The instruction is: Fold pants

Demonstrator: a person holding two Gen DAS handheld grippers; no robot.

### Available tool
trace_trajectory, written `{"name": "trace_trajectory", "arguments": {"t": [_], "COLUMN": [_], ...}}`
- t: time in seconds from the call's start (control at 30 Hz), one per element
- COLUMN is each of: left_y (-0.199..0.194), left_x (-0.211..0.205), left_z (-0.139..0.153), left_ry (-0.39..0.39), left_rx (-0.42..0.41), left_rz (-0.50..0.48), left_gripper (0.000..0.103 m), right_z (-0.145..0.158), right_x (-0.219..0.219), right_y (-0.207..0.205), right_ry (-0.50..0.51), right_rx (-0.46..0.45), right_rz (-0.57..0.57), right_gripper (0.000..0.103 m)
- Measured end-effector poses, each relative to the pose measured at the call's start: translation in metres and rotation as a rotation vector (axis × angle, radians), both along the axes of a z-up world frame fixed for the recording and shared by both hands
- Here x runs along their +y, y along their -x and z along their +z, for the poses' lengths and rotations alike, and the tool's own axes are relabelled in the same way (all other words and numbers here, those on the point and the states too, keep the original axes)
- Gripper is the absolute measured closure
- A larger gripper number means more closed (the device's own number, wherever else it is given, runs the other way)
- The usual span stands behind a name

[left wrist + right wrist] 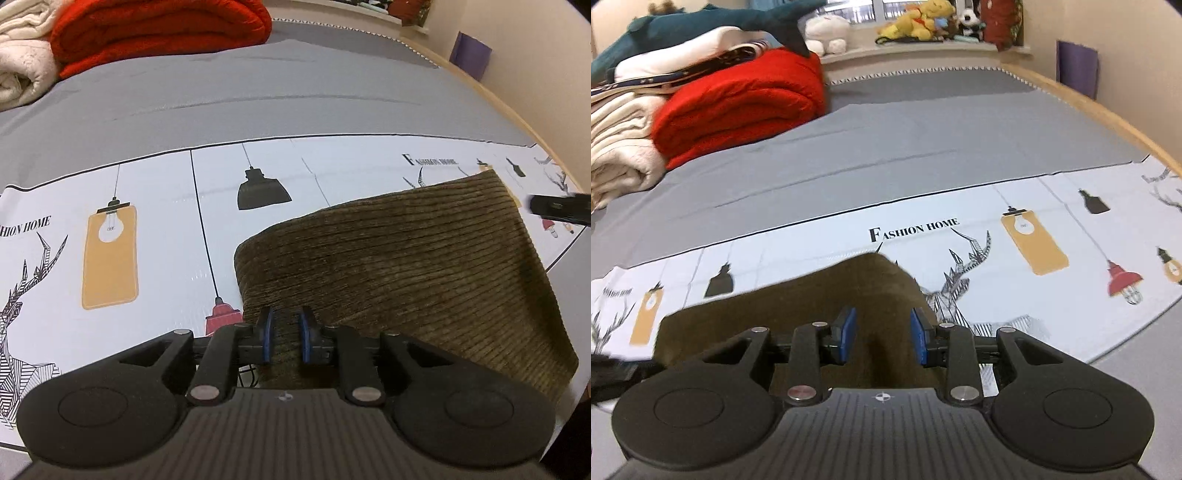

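1. My left tongs (285,334) are at the lower centre of the left view. The blue pads (266,334) stand a little apart with a ridge of the pants (406,266) between them; whether they really press the cloth I cannot tell.
2. My right tongs (882,338) are at the lower centre of the right view, clearly apart, with the brown cloth lying between and under them, not gripped.
3. The pants are an olive-brown corduroy, already doubled into a thick block. They lie on the printed sheet (155,206) of the bed, in the lower right of the left view and the lower middle of the right view.
4. I judge the cloth soft and floppy, rather heavy for its size, and the ribs give good friction, so it should not slip.
5. I would take hold at the near edge, one tongs near each corner, and catch all layers together; otherwise the lower layer may stay behind.
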State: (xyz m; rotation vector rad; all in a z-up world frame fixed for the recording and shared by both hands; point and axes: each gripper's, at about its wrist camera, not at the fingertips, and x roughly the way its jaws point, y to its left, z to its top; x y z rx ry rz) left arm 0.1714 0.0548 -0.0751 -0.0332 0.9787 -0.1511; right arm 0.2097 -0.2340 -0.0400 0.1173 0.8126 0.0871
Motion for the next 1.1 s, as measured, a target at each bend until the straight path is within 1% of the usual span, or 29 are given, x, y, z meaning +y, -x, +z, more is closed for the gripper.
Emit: {"name": "trace_trajectory", "arguments": {"t": [0.1,0.13,0.17,0.23,0.3,0.4,0.43,0.5,0.53,0.57,0.6,0.63,0.67,0.7,0.73,0.8,0.83,0.87,0.9,0.93,0.97,1.0,1.03,1.07,1.1], "left_y": [0.003,0.002,0.004,0.007,0.012,0.023,0.027,0.029,0.03,0.031,0.032,0.035,0.04,0.047,0.052,0.061,0.066,0.072,0.08,0.09,0.1,0.111,0.12,0.131,0.14], "left_x": [0.003,0.004,0.005,0.006,0.006,0.005,0.003,0.0,-0.004,-0.009,-0.017,-0.026,-0.033,-0.042,-0.047,-0.051,-0.052,-0.053,-0.056,-0.057,-0.057,-0.056,-0.055,-0.054,-0.055], "left_z": [0.004,0.004,0.005,0.012,0.02,0.036,0.039,0.038,0.035,0.03,0.024,0.014,0.008,0.009,0.013,0.022,0.027,0.033,0.043,0.052,0.064,0.077,0.089,0.102,0.111], "left_ry": [0.003,0.002,0.002,0.009,0.016,0.058,0.076,0.113,0.118,0.102,0.066,0.001,-0.062,-0.124,-0.145,-0.127,-0.124,-0.133,-0.15,-0.159,-0.156,-0.141,-0.128,-0.107,-0.094], "left_rx": [0.004,0.003,-0.005,-0.029,-0.065,-0.146,-0.16,-0.14,-0.112,-0.081,-0.037,0.02,0.029,-0.004,-0.024,-0.033,-0.05,-0.072,-0.11,-0.154,-0.202,-0.26,-0.301,-0.351,-0.382], "left_rz": [0.007,0.014,0.02,0.024,0.014,-0.058,-0.088,-0.144,-0.174,-0.202,-0.235,-0.27,-0.297,-0.323,-0.333,-0.345,-0.345,-0.346,-0.349,-0.345,-0.325,-0.282,-0.239,-0.178,-0.138], "left_gripper": [0.074,0.068,0.065,0.064,0.064,0.064,0.064,0.063,0.062,0.061,0.059,0.056,0.054,0.054,0.054,0.048,0.042,0.038,0.034,0.021,0.01,0.007,0.003,0.001,0.001], "right_z": [-0.019,-0.028,-0.036,-0.048,-0.054,-0.057,-0.056,-0.055,-0.054,-0.052,-0.049,-0.044,-0.038,-0.029,-0.02,0.002,0.014,0.025,0.036,0.046,0.058,0.067,0.076,0.086,0.095], "right_x": [0.005,0.007,0.011,0.016,0.019,0.021,0.021,0.021,0.02,0.017,0.015,0.012,0.009,0.005,0.002,-0.006,-0.01,-0.015,-0.018,-0.021,-0.025,-0.027,-0.028,-0.03,-0.03], "right_y": [-0.026,-0.036,-0.043,-0.052,-0.058,-0.062,-0.062,-0.06,-0.058,-0.056,-0.054,-0.05,-0.046,-0.039,-0.031,-0.011,0.001,0.012,0.025,0.036,0.051,0.062,0.076,0.093,0.107], "right_ry": [0.031,0.045,0.07,0.114,0.134,0.133,0.136,0.137,0.132,0.124,0.119,0.113,0.106,0.105,0.105,0.086,0.067,0.053,0.039,0.026,0.01,-0.003,-0.015,-0.026,-0.029], "right_rx": [0.045,0.067,0.091,0.108,0.107,0.113,0.112,0.101,0.096,0.089,0.085,0.078,0.065,0.042,0.012,-0.054,-0.086,-0.114,-0.143,-0.164,-0.181,-0.194,-0.21,-0.234,-0.252], "right_rz": [-0.002,-0.001,0.0,-0.001,-0.01,-0.033,-0.033,-0.03,-0.03,-0.031,-0.038,-0.05,-0.062,-0.074,-0.082,-0.091,-0.093,-0.095,-0.1,-0.106,-0.108,-0.104,-0.095,-0.073,-0.054], "right_gripper": [0.069,0.069,0.068,0.067,0.067,0.067,0.067,0.067,0.066,0.065,0.061,0.06,0.06,0.059,0.059,0.058,0.057,0.056,0.052,0.048,0.047,0.046,0.043,0.04,0.032]}}
